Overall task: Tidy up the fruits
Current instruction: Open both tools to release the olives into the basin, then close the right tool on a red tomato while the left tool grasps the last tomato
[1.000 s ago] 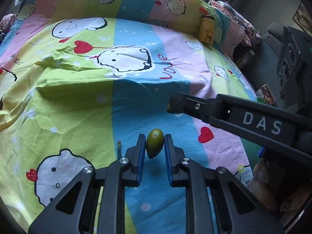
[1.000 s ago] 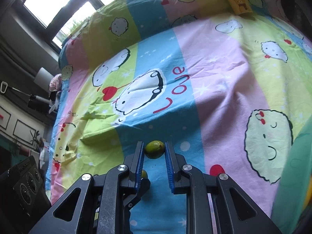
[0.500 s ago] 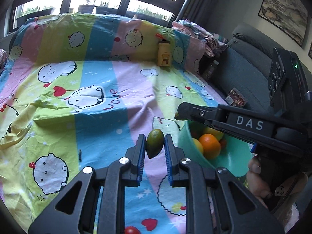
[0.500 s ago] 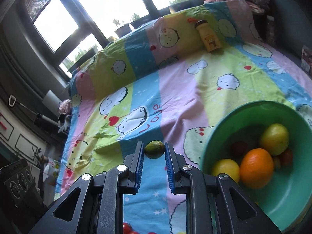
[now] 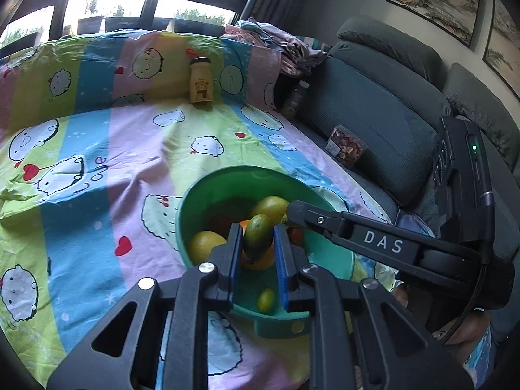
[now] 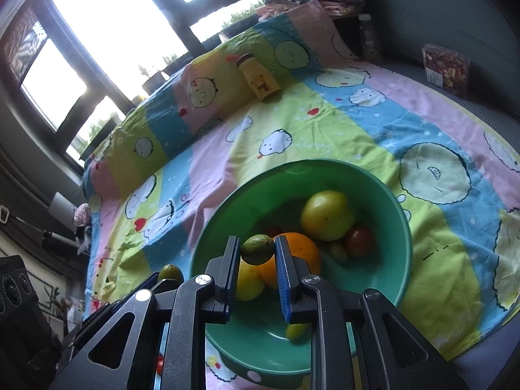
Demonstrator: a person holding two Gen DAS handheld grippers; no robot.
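Note:
My left gripper [image 5: 258, 239] is shut on an oblong green fruit [image 5: 258, 235] and hangs over the green bowl [image 5: 328, 253]. The bowl lies on the cartoon-print sheet and holds an orange [image 6: 297, 252], a yellow-green fruit [image 6: 326, 216], a lemon [image 5: 204, 247], a red fruit [image 6: 359, 240] and a small yellow one [image 5: 266, 299]. My right gripper [image 6: 257, 250] is shut on a small round green fruit [image 6: 257, 248] above the bowl's near side. In the left wrist view the right gripper's arm [image 5: 383, 245] reaches in from the right. The left gripper's fruit [image 6: 170, 273] shows at the lower left of the right wrist view.
A yellow bottle [image 5: 201, 81] lies at the far end of the sheet. A grey sofa [image 5: 390, 110] borders the right side with a clear box of snacks [image 5: 346, 146] and a dark jar [image 5: 294, 97] on it. A small red fruit [image 6: 159, 362] lies near the bowl.
Both grippers carried their green fruits rightward and upward from the open sheet to above the green bowl. Both stayed shut on their fruit throughout.

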